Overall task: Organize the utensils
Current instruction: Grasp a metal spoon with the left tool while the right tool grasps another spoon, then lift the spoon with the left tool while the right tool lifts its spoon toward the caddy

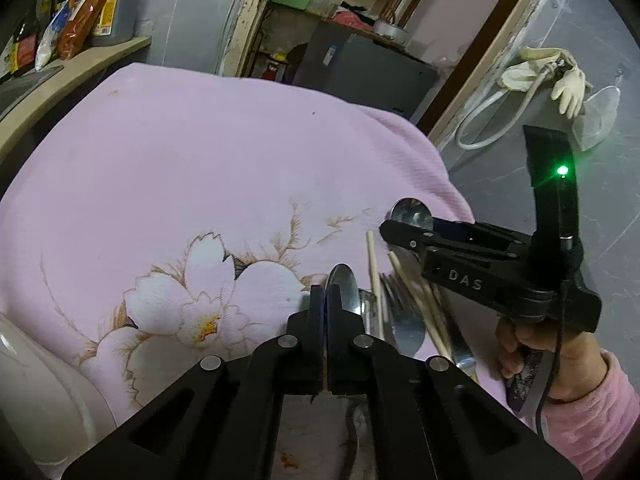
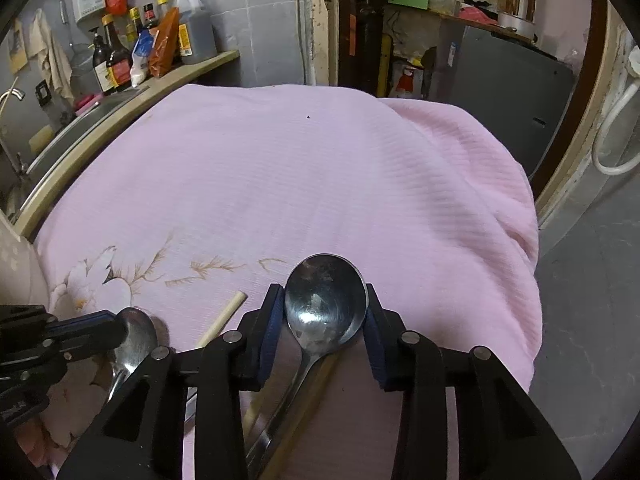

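Several utensils lie in a heap on the pink flowered cloth [image 1: 180, 168]: chopsticks [image 1: 375, 276], a fork [image 1: 394, 292] and spoons. My left gripper [image 1: 324, 300] has its jaws pressed together at the rim of a small steel spoon [image 1: 343, 280], whose bowl sticks up just past the right finger. In the right wrist view the left gripper [image 2: 118, 330] covers the edge of that small spoon [image 2: 138, 334]. My right gripper [image 2: 325, 320] has its blue pads against both sides of the bowl of a large spoon [image 2: 326, 306]. Its handle runs back under the jaws beside a chopstick [image 2: 226, 314].
A white vessel [image 1: 36, 380] stands at the cloth's left edge. A counter with bottles [image 2: 132, 52] and a sink runs along the far left. The cloth drops off to grey floor [image 2: 592, 300] on the right. A hand in a pink sleeve [image 1: 568, 364] holds the right gripper.
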`<act>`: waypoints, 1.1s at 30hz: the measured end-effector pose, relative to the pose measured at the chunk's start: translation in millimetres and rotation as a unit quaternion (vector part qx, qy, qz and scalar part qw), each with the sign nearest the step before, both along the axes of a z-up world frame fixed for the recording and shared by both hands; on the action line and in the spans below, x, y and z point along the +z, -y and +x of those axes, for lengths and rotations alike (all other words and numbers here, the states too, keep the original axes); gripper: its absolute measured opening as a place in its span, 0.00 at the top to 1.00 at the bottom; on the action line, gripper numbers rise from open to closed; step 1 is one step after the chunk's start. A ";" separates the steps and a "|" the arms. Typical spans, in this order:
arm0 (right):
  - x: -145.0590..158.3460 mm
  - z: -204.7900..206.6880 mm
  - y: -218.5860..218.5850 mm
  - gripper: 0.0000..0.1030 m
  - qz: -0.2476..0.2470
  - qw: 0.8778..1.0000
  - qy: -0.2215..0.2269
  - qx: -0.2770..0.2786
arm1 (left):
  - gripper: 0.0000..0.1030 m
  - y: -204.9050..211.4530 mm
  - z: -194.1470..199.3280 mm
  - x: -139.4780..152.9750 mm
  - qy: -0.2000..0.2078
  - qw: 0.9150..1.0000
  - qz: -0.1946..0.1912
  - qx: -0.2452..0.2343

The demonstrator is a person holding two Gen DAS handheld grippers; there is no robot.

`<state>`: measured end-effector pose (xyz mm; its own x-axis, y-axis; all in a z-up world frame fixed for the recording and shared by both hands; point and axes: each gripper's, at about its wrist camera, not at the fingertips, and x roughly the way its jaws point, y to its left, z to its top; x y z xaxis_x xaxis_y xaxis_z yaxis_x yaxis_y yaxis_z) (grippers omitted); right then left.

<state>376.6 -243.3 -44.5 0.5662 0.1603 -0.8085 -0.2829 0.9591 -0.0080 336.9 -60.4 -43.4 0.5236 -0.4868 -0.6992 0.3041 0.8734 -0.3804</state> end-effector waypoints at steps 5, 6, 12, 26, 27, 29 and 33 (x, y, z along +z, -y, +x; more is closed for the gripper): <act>11.3 -11.8 5.3 0.74 0.009 0.999 0.036 -0.008 | 1.00 3.9 -8.0 7.5 0.027 1.000 0.004 -0.007; 13.7 -14.2 7.4 0.77 0.012 0.999 0.044 -0.008 | 1.00 5.0 -10.3 9.9 0.035 0.999 0.004 -0.008; 18.0 -19.9 9.2 0.95 0.033 0.998 0.055 -0.007 | 1.00 15.7 -28.0 20.9 0.084 0.996 0.016 -0.012; 66.4 -127.2 -3.7 0.95 0.011 0.950 0.308 -0.040 | 1.00 13.5 -86.4 56.0 0.235 0.971 0.025 0.030; 70.2 -141.3 -7.6 0.95 0.008 0.941 0.336 -0.044 | 1.00 13.3 -95.3 62.1 0.258 0.965 0.026 0.038; 78.1 -162.7 -14.1 0.95 0.007 0.924 0.380 -0.054 | 1.00 9.7 -106.2 70.6 0.285 0.957 0.020 0.050; 99.7 -187.3 -30.3 0.95 0.005 0.895 0.442 -0.055 | 1.00 -6.4 -125.4 90.3 0.325 0.943 0.006 0.074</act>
